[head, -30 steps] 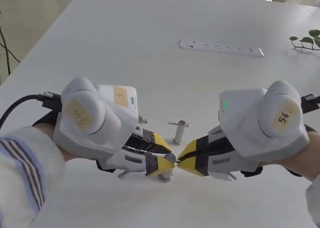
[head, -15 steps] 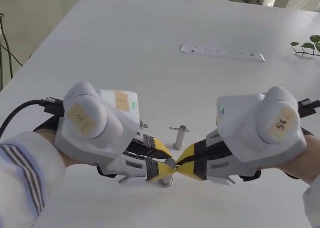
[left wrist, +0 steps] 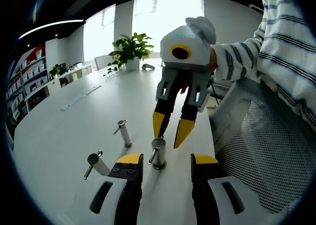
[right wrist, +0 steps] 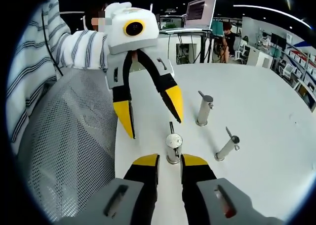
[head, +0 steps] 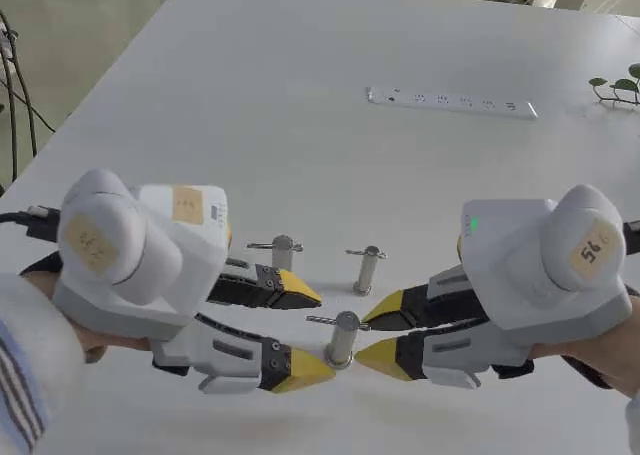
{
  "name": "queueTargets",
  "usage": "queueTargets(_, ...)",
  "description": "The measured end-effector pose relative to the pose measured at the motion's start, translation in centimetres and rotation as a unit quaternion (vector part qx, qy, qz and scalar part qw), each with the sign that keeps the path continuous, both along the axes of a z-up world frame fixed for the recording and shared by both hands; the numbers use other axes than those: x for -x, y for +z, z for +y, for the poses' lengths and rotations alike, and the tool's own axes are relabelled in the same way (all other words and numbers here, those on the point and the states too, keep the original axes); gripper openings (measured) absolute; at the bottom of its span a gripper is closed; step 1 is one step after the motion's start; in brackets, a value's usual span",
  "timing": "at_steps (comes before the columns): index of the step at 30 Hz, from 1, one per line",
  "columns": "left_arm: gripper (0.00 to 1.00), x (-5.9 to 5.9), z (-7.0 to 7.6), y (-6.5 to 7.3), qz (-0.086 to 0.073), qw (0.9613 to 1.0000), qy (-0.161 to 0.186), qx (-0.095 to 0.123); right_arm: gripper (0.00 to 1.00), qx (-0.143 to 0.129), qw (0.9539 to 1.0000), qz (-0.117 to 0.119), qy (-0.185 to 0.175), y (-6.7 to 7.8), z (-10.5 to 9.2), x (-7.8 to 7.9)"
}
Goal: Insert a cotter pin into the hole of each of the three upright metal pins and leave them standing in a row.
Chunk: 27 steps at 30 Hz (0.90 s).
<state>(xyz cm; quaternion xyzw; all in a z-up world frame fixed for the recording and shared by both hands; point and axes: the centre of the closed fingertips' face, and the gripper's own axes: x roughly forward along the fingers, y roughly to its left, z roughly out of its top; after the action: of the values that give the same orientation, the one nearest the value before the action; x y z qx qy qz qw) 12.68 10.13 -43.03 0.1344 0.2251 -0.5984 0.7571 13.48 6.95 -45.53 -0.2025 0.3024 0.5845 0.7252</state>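
White table [head: 300,95] with power strip [head: 450,102]; potted plant [left wrist: 129,49] before bright window [left wrist: 168,12].

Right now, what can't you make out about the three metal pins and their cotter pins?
Head view: the far-left pin's base is hidden behind the left gripper.
Left gripper view: its own jaw covers that pin's lower end.
All views: holes too small to confirm the cotter pins pass through.
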Motion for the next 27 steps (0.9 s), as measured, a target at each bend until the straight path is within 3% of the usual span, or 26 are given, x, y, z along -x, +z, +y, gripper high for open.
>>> queueTargets(3,0.49,0.4,1.0,-0.1,0.01,0.9999,0.013,0.004,0.15,-0.01,0.9999,-0.004,-0.009,-0.5,-0.1,-0.2)
queueTargets(5,0.5,0.7,1.5,-0.2,0.023,0.9994,0.022,0.008,0.16,-0.019,0.9997,-0.009,-0.011,-0.6,0.0,-0.3)
queueTargets(6,0.53,0.8,1.8,-0.2,0.038,0.9986,0.033,0.013,0.18,-0.026,0.9995,-0.004,-0.015,-0.7,0.1,-0.3)
queueTargets(8,0.68,0.1,2.3,0.0,0.033,0.9968,0.063,0.037,0.2,-0.04,0.999,-0.002,-0.016,-0.7,0.4,-0.3)
queueTargets(10,0.79,0.3,2.8,0.0,0.048,0.9955,0.07,0.043,0.2,-0.056,0.9982,-0.001,-0.022,-0.6,0.8,-0.5)
queueTargets(13,0.84,-0.1,3.6,-0.2,0.033,0.9945,0.092,0.036,0.2,-0.069,0.9972,0.003,-0.029,-0.8,1.0,-0.8)
queueTargets(19,0.99,-0.2,5.1,-0.4,0.031,0.993,0.111,0.028,0.19,-0.088,0.9953,0.022,-0.034,-1.2,1.5,-0.7)
queueTargets(22,0.99,0.0,5.6,-0.5,0.031,0.993,0.112,0.021,0.19,-0.094,0.9947,0.022,-0.037,-1.5,1.5,-0.8)
queueTargets(25,0.99,0.2,6.0,-0.7,0.032,0.9926,0.116,0.012,0.17,-0.113,0.9931,-0.002,-0.031,-1.1,1.9,-1.1)
queueTargets(27,0.99,-0.4,6.5,-0.8,0.015,0.9912,0.131,0.006,0.12,-0.114,0.9929,-0.003,-0.033,-1.1,2.0,-1.1)
